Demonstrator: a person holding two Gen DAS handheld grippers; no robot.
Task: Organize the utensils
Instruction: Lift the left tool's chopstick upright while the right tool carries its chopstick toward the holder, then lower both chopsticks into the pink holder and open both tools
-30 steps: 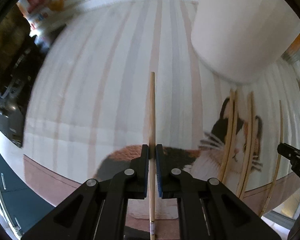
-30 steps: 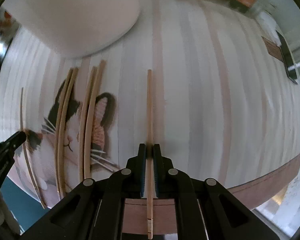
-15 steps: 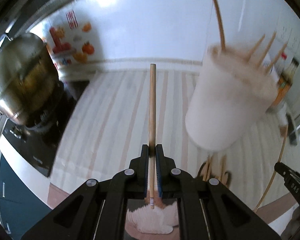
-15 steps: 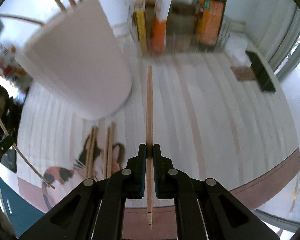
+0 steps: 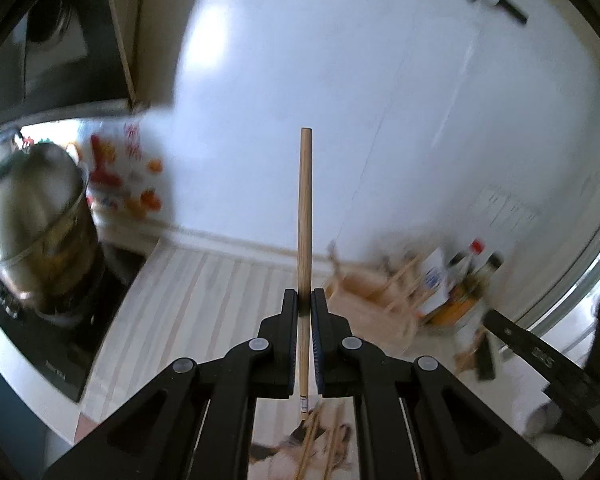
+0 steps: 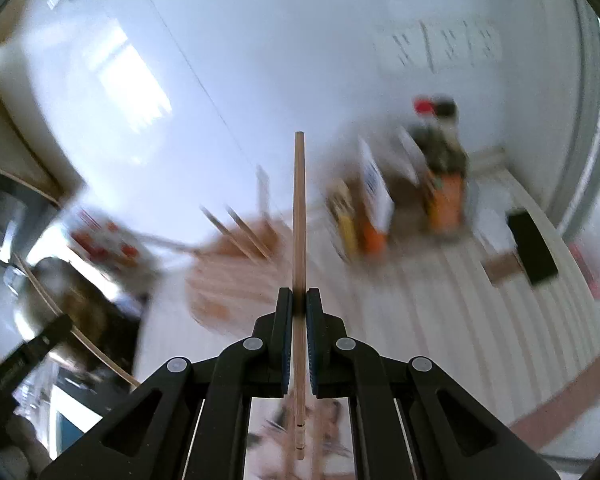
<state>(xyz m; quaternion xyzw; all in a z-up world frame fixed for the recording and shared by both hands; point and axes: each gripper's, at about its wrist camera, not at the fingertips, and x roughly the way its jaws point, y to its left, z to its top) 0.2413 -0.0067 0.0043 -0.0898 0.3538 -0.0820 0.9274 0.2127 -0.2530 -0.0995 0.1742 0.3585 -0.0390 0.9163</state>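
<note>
Two views blurring heavily. Showing a striped mat [image 5: 204, 300] covering the counter, with a cat print at its near edge. Standing at the mat's left edge, on a dark stove, a steel pot [image 5: 32, 216]. Sitting near the mat's far edge, a pale holder [image 6: 236, 280] bristling with chopsticks, smeared; bottles [image 6: 440, 184] crowding the far right corner. Clamping one wooden chopstick [image 5: 305, 216], the left gripper [image 5: 305, 304], jaws together on it, stick raised above the mat. Pinching another chopstick [image 6: 299, 216] likewise, the right gripper [image 6: 299, 300]. Lying loose on the cat print, more chopsticks [image 5: 312, 444].
</note>
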